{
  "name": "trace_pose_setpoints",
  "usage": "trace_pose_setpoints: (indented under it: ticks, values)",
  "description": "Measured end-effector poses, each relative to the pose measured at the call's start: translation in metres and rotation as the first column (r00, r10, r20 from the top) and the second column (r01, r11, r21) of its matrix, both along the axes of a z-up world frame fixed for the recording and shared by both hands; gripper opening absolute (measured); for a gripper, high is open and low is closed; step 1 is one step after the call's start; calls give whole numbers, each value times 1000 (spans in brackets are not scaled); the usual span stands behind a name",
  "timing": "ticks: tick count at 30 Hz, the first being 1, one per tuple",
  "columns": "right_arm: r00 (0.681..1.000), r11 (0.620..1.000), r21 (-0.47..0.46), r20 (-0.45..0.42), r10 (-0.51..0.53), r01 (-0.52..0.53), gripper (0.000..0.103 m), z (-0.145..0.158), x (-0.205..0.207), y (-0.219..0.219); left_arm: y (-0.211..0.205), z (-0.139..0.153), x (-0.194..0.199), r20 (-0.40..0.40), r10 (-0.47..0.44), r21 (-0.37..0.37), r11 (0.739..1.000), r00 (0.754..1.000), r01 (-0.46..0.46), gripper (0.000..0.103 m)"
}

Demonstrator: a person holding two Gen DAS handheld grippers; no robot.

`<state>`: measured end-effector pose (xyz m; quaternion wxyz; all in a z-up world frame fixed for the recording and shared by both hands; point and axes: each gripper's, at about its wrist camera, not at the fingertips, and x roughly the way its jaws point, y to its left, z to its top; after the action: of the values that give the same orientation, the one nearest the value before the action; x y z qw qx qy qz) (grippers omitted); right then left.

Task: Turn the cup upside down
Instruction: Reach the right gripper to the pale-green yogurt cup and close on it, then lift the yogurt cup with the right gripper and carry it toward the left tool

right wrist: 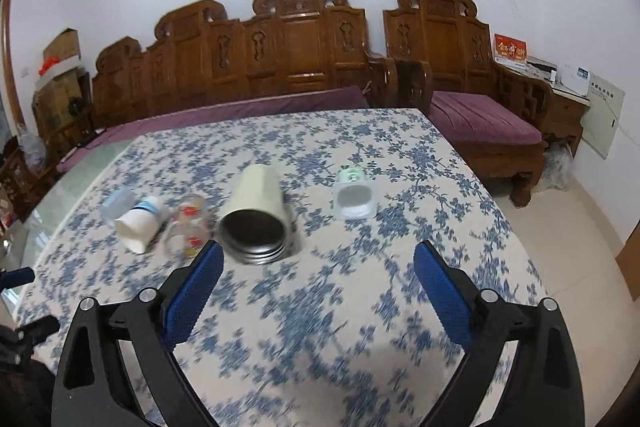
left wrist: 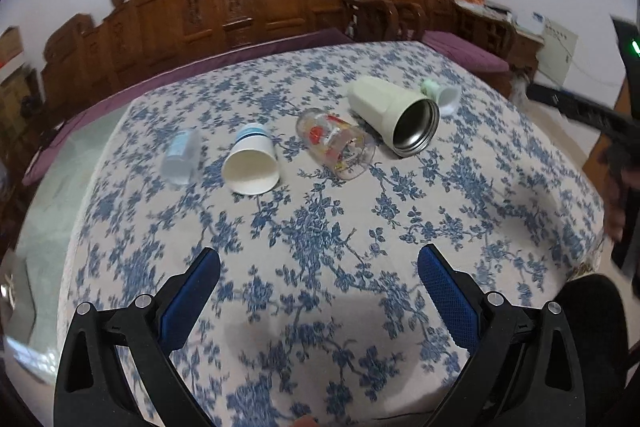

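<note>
Several cups lie on their sides in a row on the floral tablecloth (left wrist: 320,227). From left: a clear plastic cup (left wrist: 181,158), a white paper cup with blue bands (left wrist: 251,163), a printed glass (left wrist: 336,143), a cream steel-lined tumbler (left wrist: 394,117) and a small green-and-white cup (left wrist: 442,95). The right wrist view shows the tumbler (right wrist: 258,213), the glass (right wrist: 188,227), the paper cup (right wrist: 140,223) and the small cup (right wrist: 355,197). My left gripper (left wrist: 320,259) is open and empty, well short of the cups. My right gripper (right wrist: 318,253) is open and empty, its left finger close to the tumbler's mouth.
A carved wooden bench (right wrist: 280,51) with purple cushions stands behind the table. A wooden armchair (right wrist: 472,75) is at the back right. The table's right edge (right wrist: 516,227) drops to a tiled floor. The right gripper's body shows at the left wrist view's right edge (left wrist: 616,131).
</note>
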<state>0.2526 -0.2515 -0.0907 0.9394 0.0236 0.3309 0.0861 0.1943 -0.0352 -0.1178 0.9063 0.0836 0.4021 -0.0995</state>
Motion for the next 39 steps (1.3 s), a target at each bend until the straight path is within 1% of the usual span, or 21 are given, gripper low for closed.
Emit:
trace_pose_setpoints:
  ticks: [4,7,11,14,17,19,22,24,26,27,28,31,34,36,39]
  values:
    - [999,999,-41,-49,19,-21,87,-9,44,0,-5,-7,23,-7,-24,15,1000,1000,24,95]
    - [995,998,-57,-94,28,-34,83,-17,78,1,-5,-8,39,0,-49,-29,998,999,49,95]
    - [987,996,-81,-158,35,-49,81,-28,131,5,-10,-11,59,11,-54,-83,995,998,55,95]
    - [979,994,-92,-201,41,-60,77,-35,165,9,-14,-13,71,26,-57,-117,991,998,60,95]
    - [962,994,-86,-271,38,-64,72,-49,204,12,-16,-14,76,49,-57,-141,988,997,64,95]
    - [948,995,-82,-316,31,-60,71,-58,223,13,-15,-15,80,43,-59,-169,983,997,66,95]
    - [918,994,-94,-396,10,-51,69,-78,249,15,-15,-14,82,44,-60,-176,982,997,67,95]
    - [893,996,-80,-450,-1,-39,66,-92,261,14,-12,-13,81,44,-57,-184,981,997,64,95]
    - [875,996,-85,-484,-7,-39,59,-102,265,16,-11,-13,79,43,-56,-187,980,997,63,95]
    - [868,993,-107,-496,-18,-41,51,-106,265,18,-10,-13,78,43,-54,-184,981,998,61,95]
    - [866,993,-111,-501,-17,-44,49,-107,263,19,-9,-14,77,41,-54,-183,981,998,61,95]
    - [870,995,-86,-493,6,-56,48,-101,250,18,-8,-14,72,39,-53,-178,982,998,59,95]
    - [881,997,-50,-471,35,-66,48,-87,220,15,-8,-11,62,43,-52,-172,983,998,59,95]
    - [890,995,-31,-451,71,-95,48,-76,189,17,-6,-8,55,46,-46,-171,984,998,53,95]
    - [894,991,2,-432,123,-136,48,-63,147,21,-2,1,42,52,-30,-170,985,998,39,95]
